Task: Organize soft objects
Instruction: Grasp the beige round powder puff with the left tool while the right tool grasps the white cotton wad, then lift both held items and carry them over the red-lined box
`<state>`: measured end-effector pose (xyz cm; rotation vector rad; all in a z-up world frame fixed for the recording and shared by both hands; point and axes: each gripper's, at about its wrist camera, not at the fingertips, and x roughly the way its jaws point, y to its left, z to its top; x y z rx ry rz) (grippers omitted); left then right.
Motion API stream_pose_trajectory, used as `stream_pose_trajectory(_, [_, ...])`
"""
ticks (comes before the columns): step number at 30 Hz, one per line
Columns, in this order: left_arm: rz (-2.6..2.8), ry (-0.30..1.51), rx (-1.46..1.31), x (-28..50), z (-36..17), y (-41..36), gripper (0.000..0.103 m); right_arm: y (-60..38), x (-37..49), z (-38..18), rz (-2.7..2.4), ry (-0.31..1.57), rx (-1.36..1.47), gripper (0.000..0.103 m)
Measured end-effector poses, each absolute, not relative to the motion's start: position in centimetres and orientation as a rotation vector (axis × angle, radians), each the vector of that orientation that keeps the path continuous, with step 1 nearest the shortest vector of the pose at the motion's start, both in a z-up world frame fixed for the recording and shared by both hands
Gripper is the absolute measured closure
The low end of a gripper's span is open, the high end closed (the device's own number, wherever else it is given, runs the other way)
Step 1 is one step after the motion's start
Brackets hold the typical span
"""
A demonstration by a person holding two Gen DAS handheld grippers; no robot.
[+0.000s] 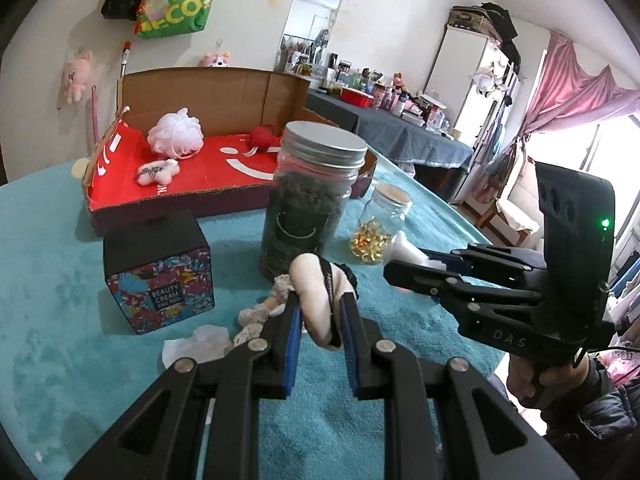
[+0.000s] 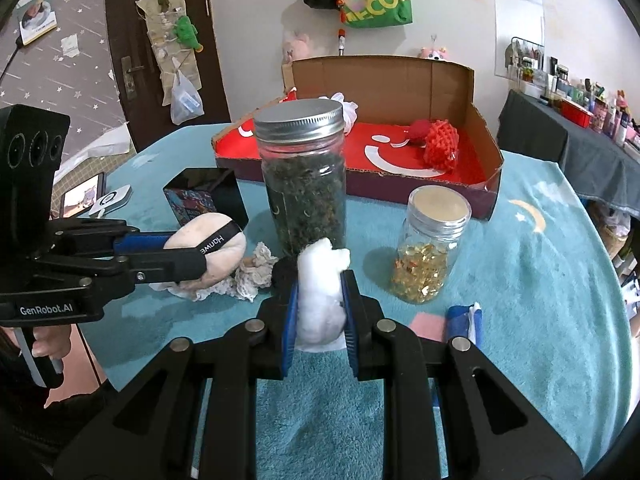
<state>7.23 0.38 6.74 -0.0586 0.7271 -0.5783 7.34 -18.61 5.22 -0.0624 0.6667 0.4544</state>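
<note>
Round table [image 1: 60, 280] under a plush teal cover, fleecy nap; white wall behind with a green tote bag [image 1: 180, 4] hung at 11 o'clock.

Cardboard box [image 1: 192, 92], open-topped, red printed floor, sits at the table's 12 o'clock. Inside it: white mesh bath pouf [image 1: 174, 132], small white plush toy [image 1: 158, 172], red knitted item [image 2: 440, 148].

Tall glass jar [image 1: 308, 208], ribbed metal screw lid, dark dried leaves, stands at centre. Short glass jar [image 2: 432, 248] of gold foil bits is just beside it at 3 o'clock. Glossy black cube box [image 1: 156, 272] with floral print sits at 9 o'clock.

Left gripper [image 1: 320, 312]: jaws nearly closed, blue pads pinching a cream velvety round puff [image 1: 316, 296] with a black ribbon band, lifted above crumpled lace trim [image 2: 256, 268].

Right gripper [image 2: 320, 308]: jaws fully squeezed on a white fluffy plush [image 2: 322, 292], cottony, lumpy, held just in front of the tall jar.
</note>
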Motion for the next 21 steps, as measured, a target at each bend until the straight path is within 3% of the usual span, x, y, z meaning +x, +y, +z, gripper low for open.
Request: stream_pose_trajectory(21, [-0.549, 0.727, -0.079, 7.1, 6.6, 1.6, 0.083, -19.4, 7.3, 5.2, 0.429, 0.664, -0.056, 0.084])
